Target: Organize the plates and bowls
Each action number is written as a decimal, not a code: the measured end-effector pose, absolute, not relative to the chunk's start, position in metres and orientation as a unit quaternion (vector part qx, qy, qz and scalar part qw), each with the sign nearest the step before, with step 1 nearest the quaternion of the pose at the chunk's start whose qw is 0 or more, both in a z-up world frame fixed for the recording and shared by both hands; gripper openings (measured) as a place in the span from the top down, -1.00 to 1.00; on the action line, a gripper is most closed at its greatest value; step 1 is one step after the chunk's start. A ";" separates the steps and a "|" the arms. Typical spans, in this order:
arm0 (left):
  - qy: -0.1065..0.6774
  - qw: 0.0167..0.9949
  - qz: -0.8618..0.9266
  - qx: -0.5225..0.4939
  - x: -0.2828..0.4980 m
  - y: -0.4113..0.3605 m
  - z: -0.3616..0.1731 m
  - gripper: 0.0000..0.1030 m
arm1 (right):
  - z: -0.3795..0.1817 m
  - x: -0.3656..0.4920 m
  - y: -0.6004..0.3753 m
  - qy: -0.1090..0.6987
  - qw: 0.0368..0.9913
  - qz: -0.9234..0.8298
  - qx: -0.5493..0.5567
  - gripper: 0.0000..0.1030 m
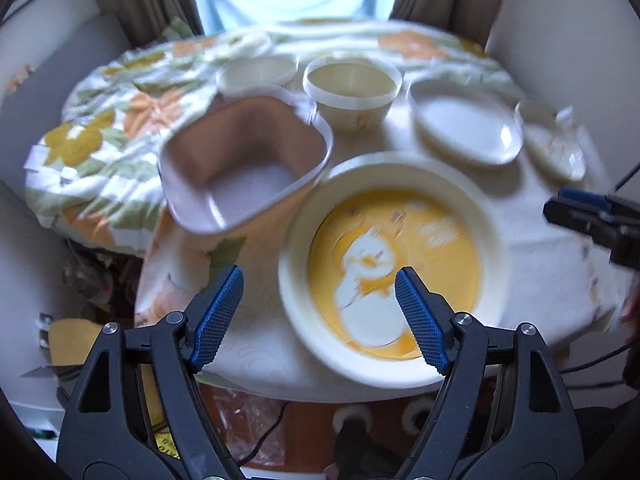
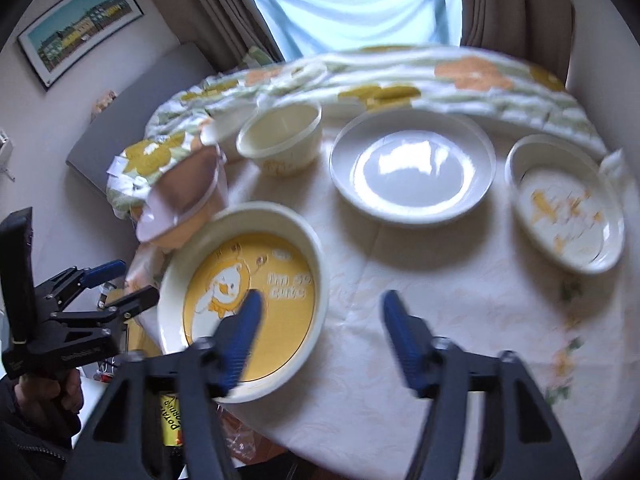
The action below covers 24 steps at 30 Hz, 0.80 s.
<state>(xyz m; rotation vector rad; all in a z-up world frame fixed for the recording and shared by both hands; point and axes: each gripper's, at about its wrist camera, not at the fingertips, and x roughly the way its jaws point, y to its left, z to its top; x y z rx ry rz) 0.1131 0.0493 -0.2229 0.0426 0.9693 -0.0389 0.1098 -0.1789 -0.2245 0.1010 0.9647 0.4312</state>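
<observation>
A yellow cartoon plate [image 1: 394, 276] [image 2: 244, 300] lies at the table's near left edge. A pink square bowl [image 1: 244, 168] [image 2: 184, 196] stands behind it on the left. A cream cup bowl [image 1: 352, 92] [image 2: 282, 140], a white plate [image 1: 466, 128] [image 2: 412, 166] and a small yellow-flecked plate [image 1: 554, 144] [image 2: 566, 202] line the back. My left gripper [image 1: 320, 316] [image 2: 120, 280] is open and empty, hovering over the yellow plate's near left rim. My right gripper [image 2: 320, 340] [image 1: 576, 216] is open and empty above bare cloth right of that plate.
A round table [image 2: 440, 320] with a pale cloth carries the dishes. A floral quilt [image 1: 100, 132] [image 2: 400, 76] is bunched along its back and left. Another white dish [image 1: 258, 70] sits behind the pink bowl. Bags and cables lie below the near edge.
</observation>
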 end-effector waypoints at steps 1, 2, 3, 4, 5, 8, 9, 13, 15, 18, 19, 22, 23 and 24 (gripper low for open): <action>0.448 0.894 -0.011 0.016 0.110 0.041 -0.206 -0.74 | -0.214 0.109 -0.186 0.451 0.866 0.212 0.049 -0.93; 0.430 0.903 -0.003 0.013 0.108 0.033 -0.192 -0.89 | -0.202 0.108 -0.196 0.439 0.870 0.221 0.050 -0.99; 0.410 0.912 0.002 0.011 0.107 0.024 -0.179 -0.99 | -0.190 0.108 -0.205 0.429 0.873 0.226 0.046 -0.99; 0.390 0.921 -0.002 0.007 0.107 0.012 -0.166 -0.99 | -0.181 0.109 -0.213 0.424 0.875 0.229 0.039 -0.99; 0.380 0.925 -0.010 0.002 0.110 0.002 -0.157 -0.99 | -0.171 0.113 -0.222 0.418 0.877 0.236 0.030 -0.99; 0.375 0.927 -0.020 -0.010 0.128 -0.024 -0.144 -0.99 | -0.152 0.130 -0.243 0.413 0.876 0.248 0.016 -0.99; 0.380 0.925 -0.019 -0.016 0.135 -0.031 -0.142 -0.99 | -0.147 0.137 -0.251 0.415 0.875 0.249 0.018 -1.00; 0.393 0.917 -0.036 -0.062 0.171 -0.048 -0.141 -0.99 | -0.131 0.172 -0.276 0.419 0.871 0.257 0.013 -1.00; 0.408 0.908 -0.043 -0.080 0.188 -0.057 -0.146 -0.99 | -0.129 0.189 -0.282 0.424 0.871 0.249 -0.002 -1.00; 0.432 0.895 -0.059 -0.093 0.213 -0.066 -0.163 -0.99 | -0.136 0.223 -0.289 0.441 0.867 0.233 -0.014 -1.00; 0.438 0.891 -0.063 -0.097 0.222 -0.066 -0.170 -0.99 | -0.141 0.232 -0.291 0.449 0.862 0.236 -0.012 -1.00; 0.464 0.875 -0.080 -0.113 0.249 -0.062 -0.196 -0.98 | -0.162 0.261 -0.293 0.474 0.846 0.244 -0.005 -1.00; 0.475 0.868 -0.084 -0.118 0.258 -0.061 -0.208 -0.97 | -0.170 0.269 -0.292 0.483 0.839 0.249 -0.004 -1.00; 0.483 0.863 -0.087 -0.120 0.265 -0.059 -0.217 -0.92 | -0.179 0.277 -0.289 0.493 0.832 0.256 -0.005 -1.00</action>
